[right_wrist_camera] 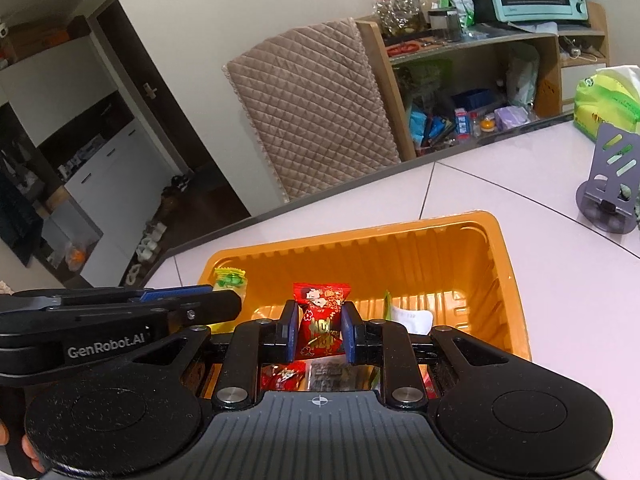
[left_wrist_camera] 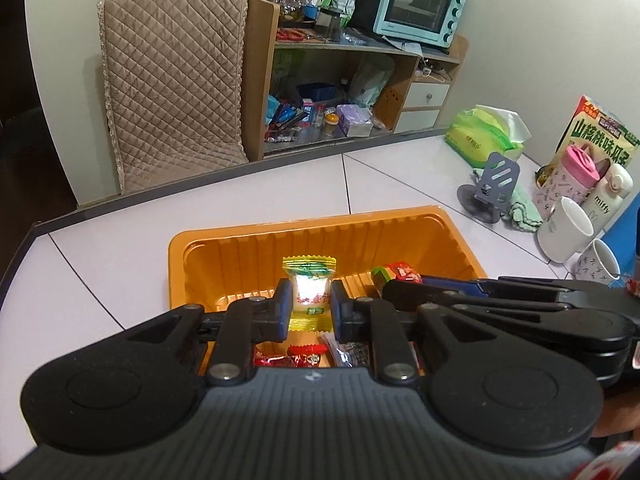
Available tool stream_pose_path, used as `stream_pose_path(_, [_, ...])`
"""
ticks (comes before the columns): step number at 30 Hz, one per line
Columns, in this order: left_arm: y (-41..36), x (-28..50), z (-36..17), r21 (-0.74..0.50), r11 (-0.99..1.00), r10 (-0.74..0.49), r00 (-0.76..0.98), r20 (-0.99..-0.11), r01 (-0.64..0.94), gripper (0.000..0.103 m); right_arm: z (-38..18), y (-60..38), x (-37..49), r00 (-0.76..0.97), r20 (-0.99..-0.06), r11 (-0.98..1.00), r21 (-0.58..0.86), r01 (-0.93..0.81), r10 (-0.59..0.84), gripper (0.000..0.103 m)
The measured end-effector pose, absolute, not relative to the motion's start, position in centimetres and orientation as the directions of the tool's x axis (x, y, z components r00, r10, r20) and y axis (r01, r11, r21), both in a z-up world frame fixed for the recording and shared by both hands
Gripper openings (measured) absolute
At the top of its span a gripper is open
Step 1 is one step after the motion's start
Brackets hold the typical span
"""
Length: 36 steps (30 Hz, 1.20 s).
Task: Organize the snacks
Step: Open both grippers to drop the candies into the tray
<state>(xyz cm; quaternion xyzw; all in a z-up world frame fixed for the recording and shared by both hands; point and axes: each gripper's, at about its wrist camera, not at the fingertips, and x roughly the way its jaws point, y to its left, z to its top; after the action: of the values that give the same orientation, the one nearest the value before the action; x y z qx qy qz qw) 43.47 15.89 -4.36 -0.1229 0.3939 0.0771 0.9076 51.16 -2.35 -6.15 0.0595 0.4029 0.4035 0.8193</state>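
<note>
An orange plastic tray (left_wrist_camera: 280, 240) sits on the white table. My left gripper (left_wrist_camera: 310, 304) is shut on a yellow-and-white wrapped snack (left_wrist_camera: 309, 280) and holds it over the tray's near part. My right gripper (right_wrist_camera: 320, 332) is shut on a red wrapped snack (right_wrist_camera: 320, 316), also over the tray (right_wrist_camera: 500, 280). The right gripper shows from the side in the left wrist view (left_wrist_camera: 400, 284), and the left gripper in the right wrist view (right_wrist_camera: 224, 300) with its yellow snack (right_wrist_camera: 230, 280). More red and dark snack packets (left_wrist_camera: 304, 358) lie in the tray below the fingers.
At the right of the table stand a grey phone stand (left_wrist_camera: 488, 188), a green tissue pack (left_wrist_camera: 484, 136), white mugs (left_wrist_camera: 564, 228), a pink-lidded cup (left_wrist_camera: 568, 184) and a snack box (left_wrist_camera: 600, 140). A quilted chair back (left_wrist_camera: 172, 92) and a cluttered wooden shelf (left_wrist_camera: 340, 80) stand beyond the table's far edge.
</note>
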Motion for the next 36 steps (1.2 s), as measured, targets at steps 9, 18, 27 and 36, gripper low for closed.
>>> stream_pose_path(9, [16.4,45.1,-5.6,-0.16,0.957,0.041,0.659,-0.751,-0.241,0.018,-6.7,-2.2,51.8,0.352,-0.618,0.677,0.429,-0.598,0.703,0.023])
stream_pose_path(18, [17.1,45.1,-6.1,-0.156,0.956,0.049,0.658,-0.751,-0.249,0.019,-6.7,-2.4,51.9,0.354,-0.617,0.681,0.438,-0.587,0.703,0.023])
stream_pose_path(27, [17.9,44.3,-6.0,-0.17,0.947,0.051,0.652,-0.756,-0.271,0.022,-6.4,-2.0,51.9,0.36,-0.613,0.682,0.441,-0.583,0.704,0.023])
stream_pose_path(36, [18.2,43.5,-5.7,-0.185,0.939,0.051,0.647,-0.76,-0.291,0.038,-5.6,-1.8,52.4,0.372,-0.57,0.669,0.504,-0.546,0.733,0.04])
